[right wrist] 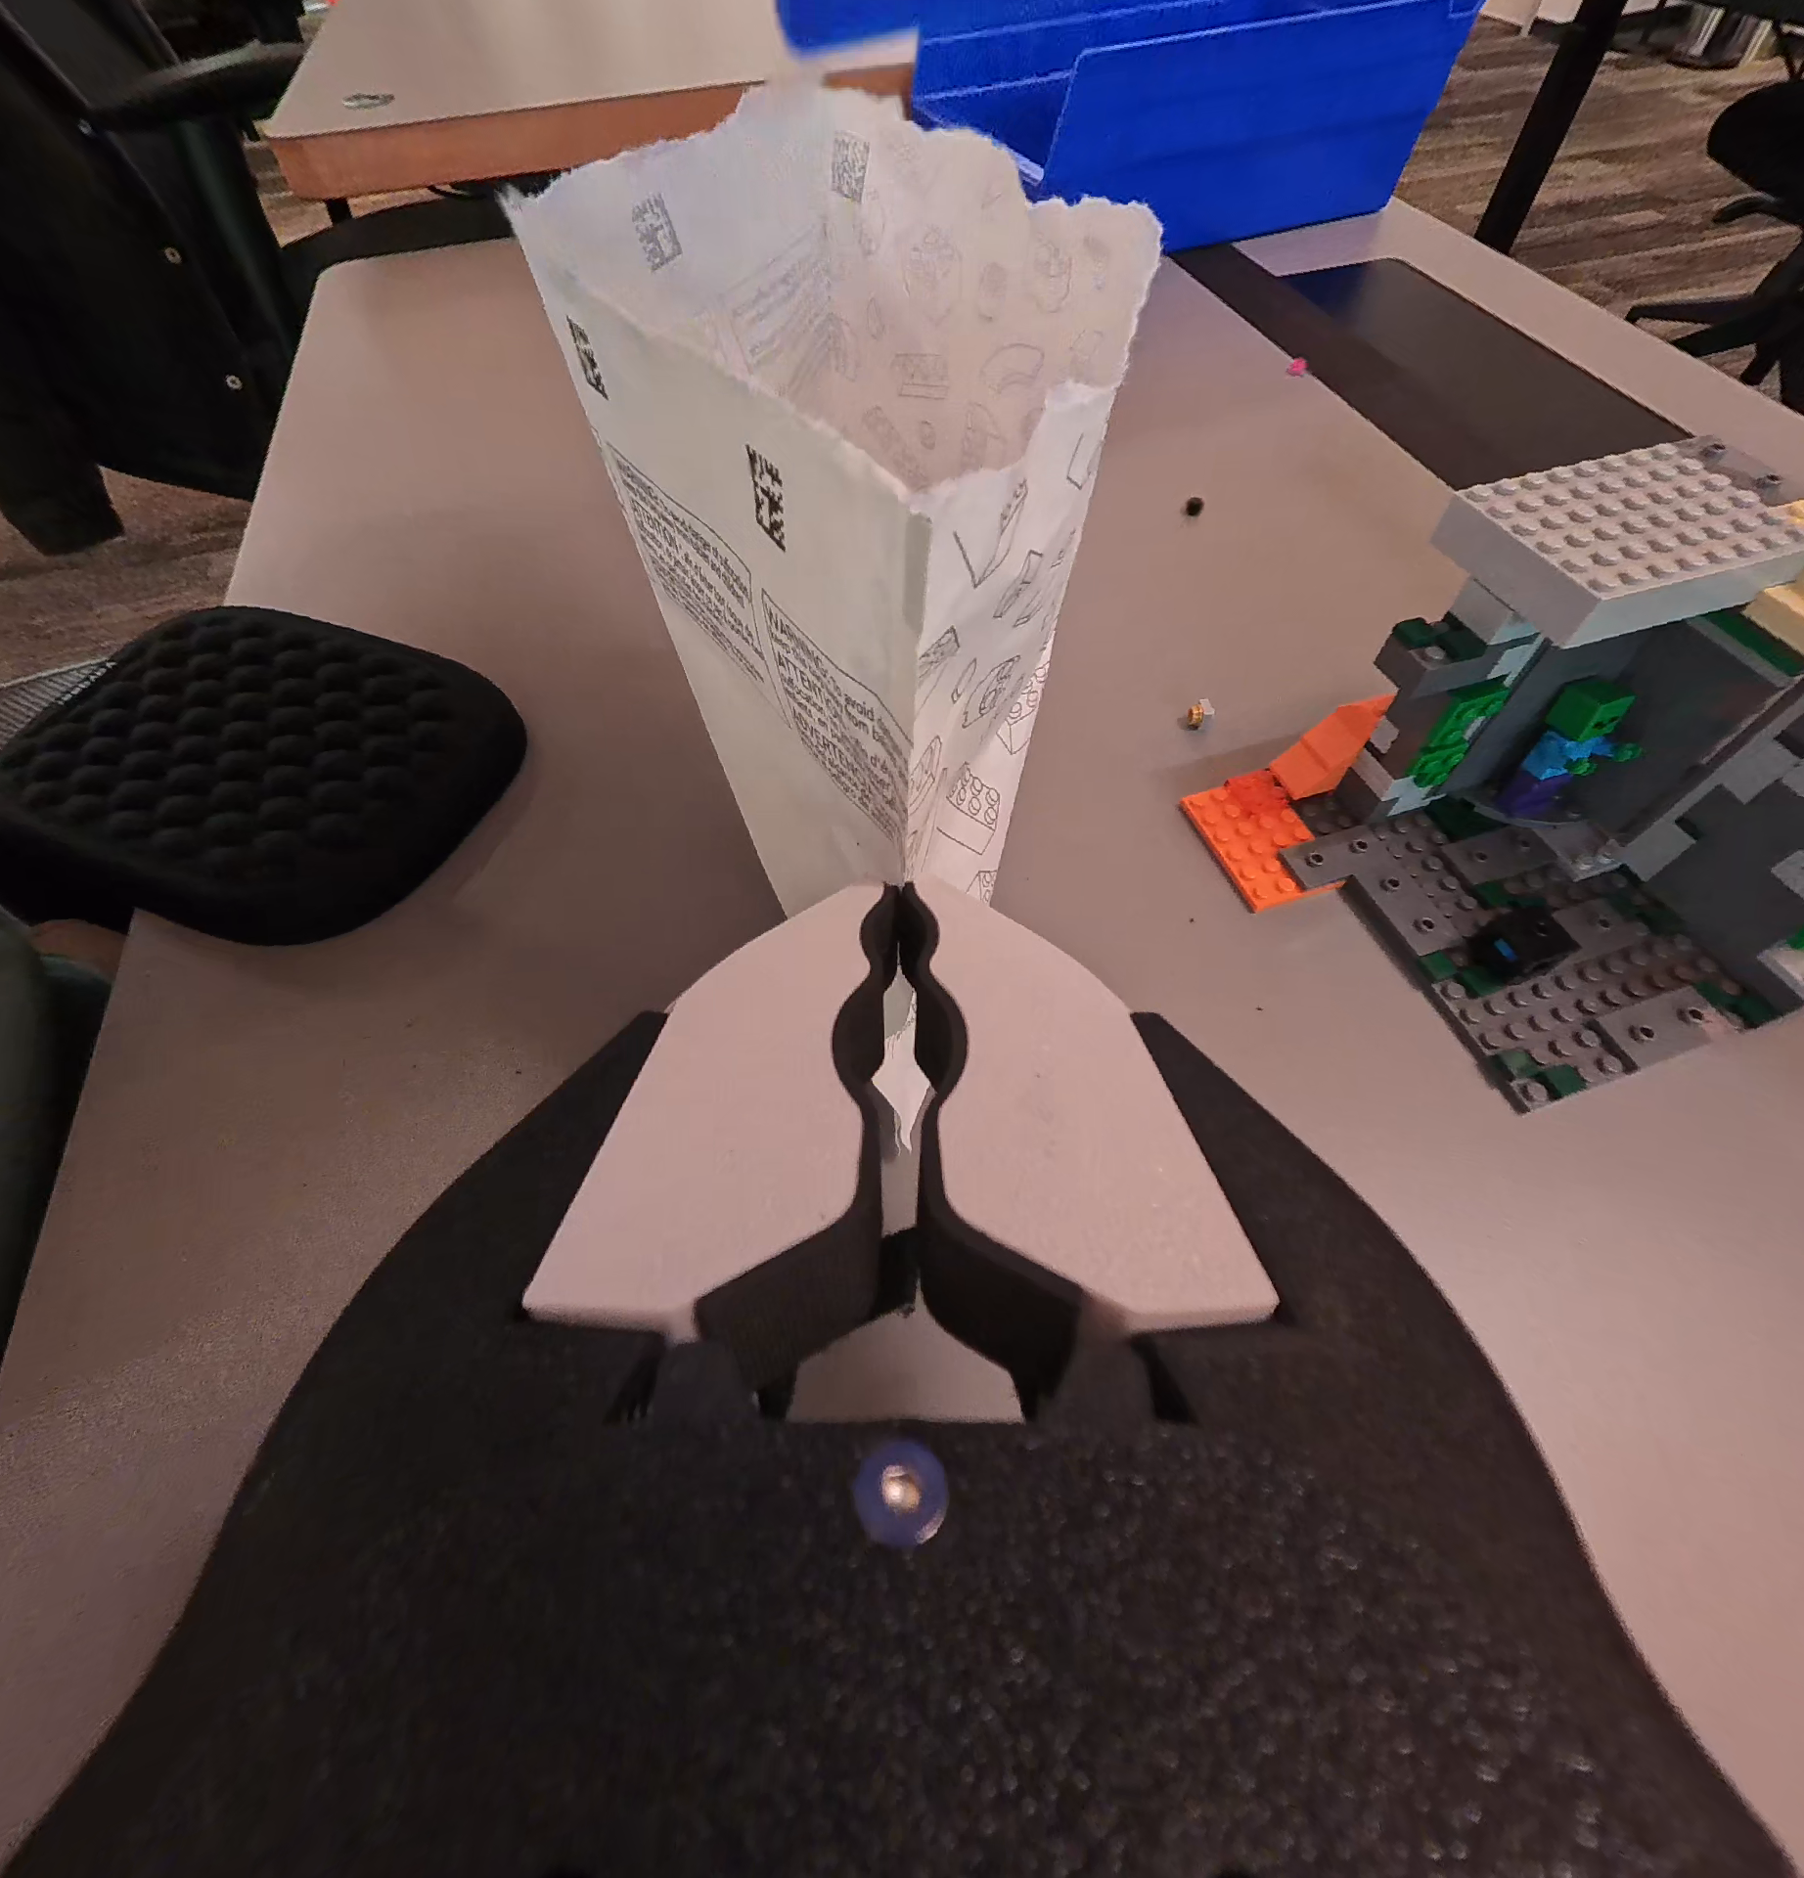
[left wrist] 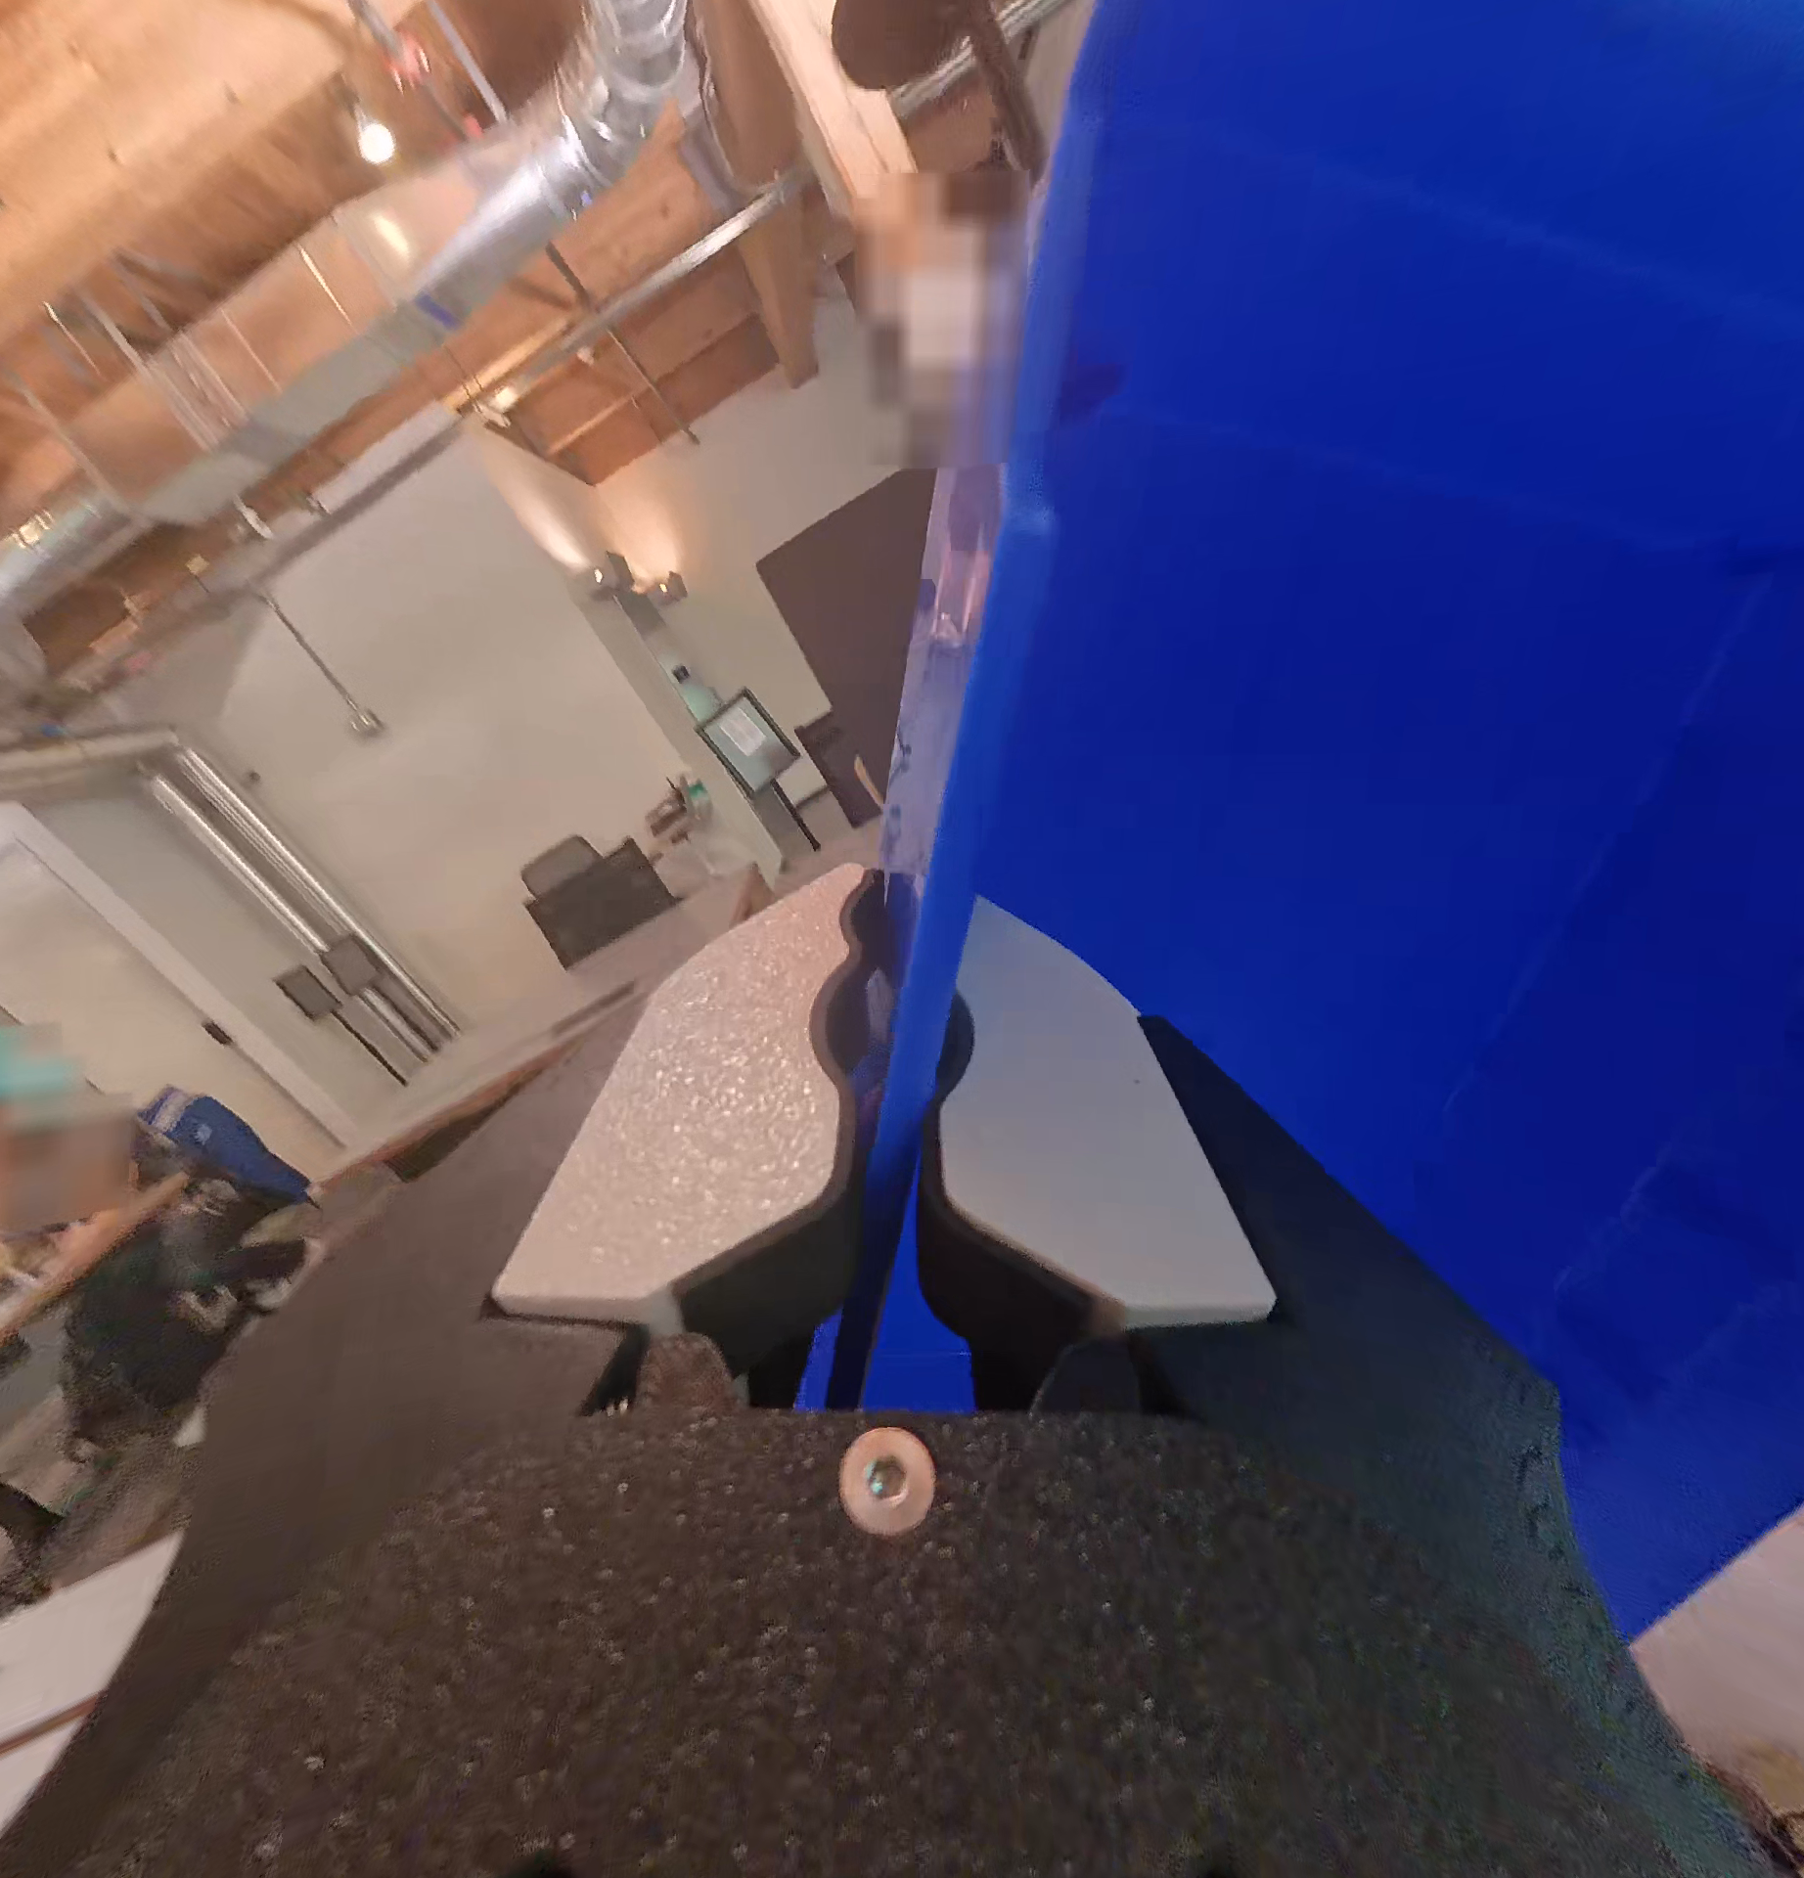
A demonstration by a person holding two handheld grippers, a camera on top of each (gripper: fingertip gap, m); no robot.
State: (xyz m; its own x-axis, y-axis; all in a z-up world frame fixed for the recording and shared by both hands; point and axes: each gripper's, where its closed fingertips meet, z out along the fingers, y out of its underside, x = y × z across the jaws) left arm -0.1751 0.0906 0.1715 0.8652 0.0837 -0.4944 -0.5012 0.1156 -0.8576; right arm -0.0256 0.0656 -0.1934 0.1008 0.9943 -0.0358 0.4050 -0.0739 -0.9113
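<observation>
Left gripper (left wrist: 903, 1016): tipped steeply upward toward the ceiling beams, with its fingers clamped on the thin wall of a blue bin (left wrist: 1386, 813); the wall runs up between both pads and fills the right of the view.
Right gripper (right wrist: 900, 904): held level and low over the grey table (right wrist: 1284, 1270), pointing forward, its fingers closed together on the lower corner of a white paper bag (right wrist: 827, 528).
Paper bag: stands up and away from the fingertips, its torn mouth open at the top; printed all over.
Right of the bag: a brick model (right wrist: 1589, 772) in grey, green and orange on the table, with a few loose small pieces near it.
Left of the bag: a black padded cushion (right wrist: 247, 772) at the table edge.
Behind: blue bins (right wrist: 1233, 112) on the far side of the table.
</observation>
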